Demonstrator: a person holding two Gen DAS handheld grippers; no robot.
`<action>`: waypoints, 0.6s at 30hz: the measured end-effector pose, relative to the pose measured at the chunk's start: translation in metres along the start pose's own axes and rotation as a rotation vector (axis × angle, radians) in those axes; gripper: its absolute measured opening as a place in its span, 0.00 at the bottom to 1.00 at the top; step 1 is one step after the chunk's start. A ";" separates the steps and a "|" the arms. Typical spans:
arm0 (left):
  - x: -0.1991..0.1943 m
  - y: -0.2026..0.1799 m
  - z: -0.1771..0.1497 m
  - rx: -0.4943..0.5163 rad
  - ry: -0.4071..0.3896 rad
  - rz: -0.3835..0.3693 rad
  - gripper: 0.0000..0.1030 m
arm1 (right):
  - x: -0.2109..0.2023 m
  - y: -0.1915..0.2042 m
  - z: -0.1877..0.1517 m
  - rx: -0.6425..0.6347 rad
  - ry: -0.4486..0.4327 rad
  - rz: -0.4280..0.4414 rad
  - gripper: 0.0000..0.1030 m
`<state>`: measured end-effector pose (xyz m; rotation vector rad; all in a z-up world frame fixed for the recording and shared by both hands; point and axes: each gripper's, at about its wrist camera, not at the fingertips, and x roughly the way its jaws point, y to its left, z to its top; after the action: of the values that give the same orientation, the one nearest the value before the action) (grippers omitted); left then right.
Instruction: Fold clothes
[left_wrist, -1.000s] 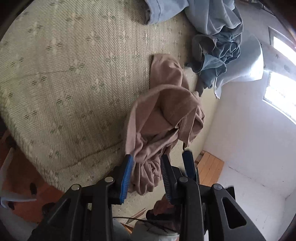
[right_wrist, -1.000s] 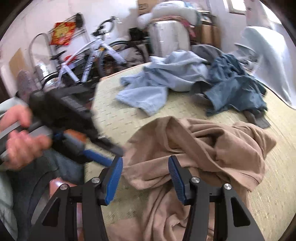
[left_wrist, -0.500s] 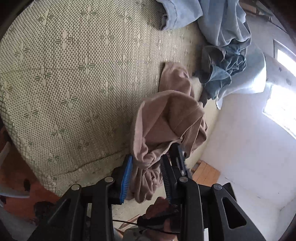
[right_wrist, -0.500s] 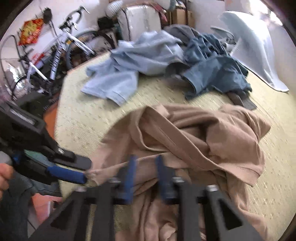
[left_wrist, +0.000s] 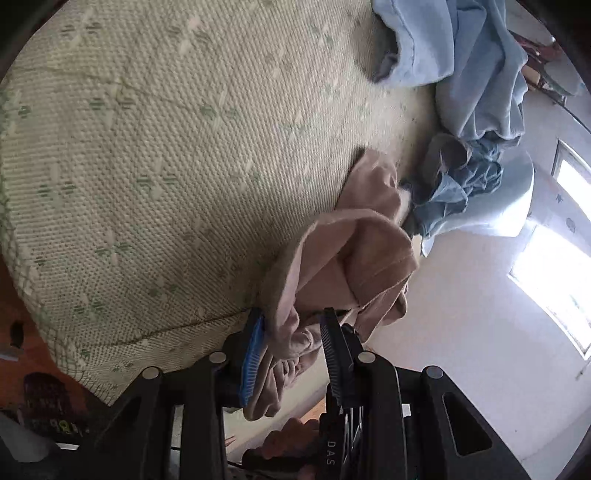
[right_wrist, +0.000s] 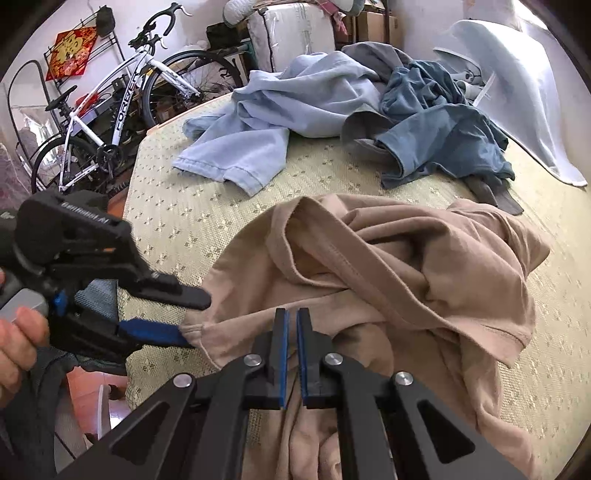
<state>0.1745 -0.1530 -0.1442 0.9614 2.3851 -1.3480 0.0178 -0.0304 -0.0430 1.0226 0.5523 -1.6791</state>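
Gripping the tan t-shirt with both claws | shirt: crumpled on the woven bed mat, at the mat's near edge | left claw: clamped on a bunched corner | right claw: pinched nearly closed on a fold | light-blue shirt and dark-blue shirt: heaped further back on the mat

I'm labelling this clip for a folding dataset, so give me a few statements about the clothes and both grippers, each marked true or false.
1. Both grippers hold the tan shirt. True: the left gripper and the right gripper each have its cloth between their fingers.
2. The tan shirt lies flat and smoothed. False: it is bunched and creased.
3. A light blue garment lies beyond it on the woven mat. True.
4. The darker blue garment is neatly folded. False: it is crumpled.
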 end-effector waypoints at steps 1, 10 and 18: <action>0.002 -0.001 -0.001 0.002 0.009 -0.001 0.31 | 0.000 0.000 0.000 -0.001 -0.001 0.003 0.03; 0.009 -0.005 -0.003 0.003 0.007 0.004 0.31 | -0.012 -0.006 0.000 0.020 -0.034 0.015 0.06; 0.016 -0.007 -0.004 -0.025 0.018 -0.028 0.23 | -0.023 -0.010 0.000 0.034 -0.067 0.010 0.06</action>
<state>0.1579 -0.1450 -0.1452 0.9409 2.4320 -1.3208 0.0106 -0.0143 -0.0249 0.9880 0.4761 -1.7126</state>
